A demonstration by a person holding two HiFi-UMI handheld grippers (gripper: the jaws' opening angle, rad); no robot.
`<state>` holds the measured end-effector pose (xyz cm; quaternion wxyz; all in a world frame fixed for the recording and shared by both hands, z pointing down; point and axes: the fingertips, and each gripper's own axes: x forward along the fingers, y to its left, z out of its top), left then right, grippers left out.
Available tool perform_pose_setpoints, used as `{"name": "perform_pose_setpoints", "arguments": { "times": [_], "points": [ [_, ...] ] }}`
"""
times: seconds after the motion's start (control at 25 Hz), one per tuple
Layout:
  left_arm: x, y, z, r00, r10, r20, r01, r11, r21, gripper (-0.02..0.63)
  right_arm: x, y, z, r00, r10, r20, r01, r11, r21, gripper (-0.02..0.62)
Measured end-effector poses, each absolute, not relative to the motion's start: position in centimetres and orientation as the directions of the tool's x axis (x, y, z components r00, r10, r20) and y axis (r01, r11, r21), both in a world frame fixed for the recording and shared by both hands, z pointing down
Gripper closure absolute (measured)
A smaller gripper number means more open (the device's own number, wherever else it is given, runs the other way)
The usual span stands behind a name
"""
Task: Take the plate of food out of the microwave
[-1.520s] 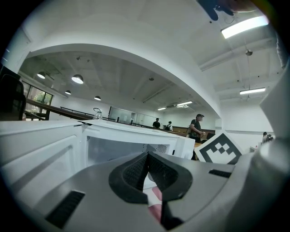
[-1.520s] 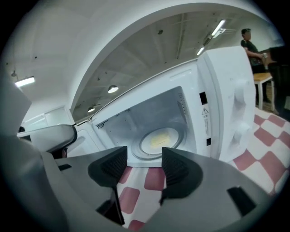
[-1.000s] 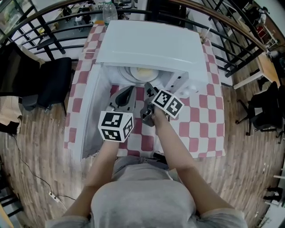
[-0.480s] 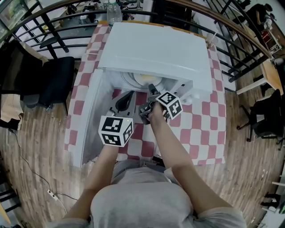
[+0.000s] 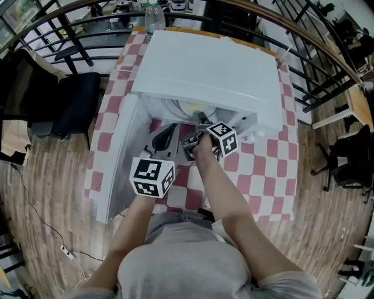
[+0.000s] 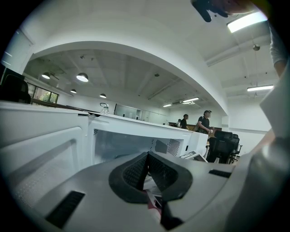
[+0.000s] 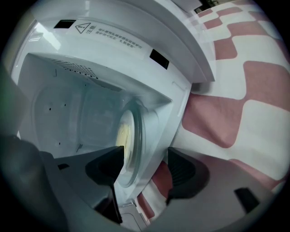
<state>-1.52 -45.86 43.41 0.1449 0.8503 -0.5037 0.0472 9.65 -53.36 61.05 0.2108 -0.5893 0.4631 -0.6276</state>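
The white microwave [image 5: 210, 64] stands on a red-and-white checked table, with its door [image 5: 120, 152] swung open to the left. Inside, a pale plate [image 5: 190, 108] carries yellow food [image 7: 122, 133] on the turntable. My right gripper [image 5: 198, 121] reaches into the mouth of the oven. Its jaws are spread wide in the right gripper view, with the plate's rim [image 7: 132, 149] in the gap between them [image 7: 145, 165], and the pads do not press on it. My left gripper [image 5: 166, 133] hovers in front of the opening beside the door; its jaws [image 6: 147, 157] meet with nothing held.
The checked tablecloth [image 5: 263, 163] runs on to the right of the microwave. A clear bottle [image 5: 153, 13] stands behind it. A black chair [image 5: 73, 105] is at the left and another [image 5: 345, 152] at the right, inside a curved railing. People [image 6: 204, 121] stand far off.
My right gripper has pushed forward from in front of the microwave into its opening, toward the plate. The left gripper has stayed about where it was.
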Motion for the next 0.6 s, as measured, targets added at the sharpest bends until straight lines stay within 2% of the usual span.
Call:
{"name": "perform_pose_setpoints", "arguments": {
  "times": [0.6],
  "points": [
    [-1.13, -45.02, 43.81, 0.516, -0.815, 0.263, -0.856, -0.483, 0.183, 0.603, 9.90, -54.08, 61.99, -0.206, -0.772, 0.602, -0.280, -0.543, -0.792, 0.295]
  ]
}}
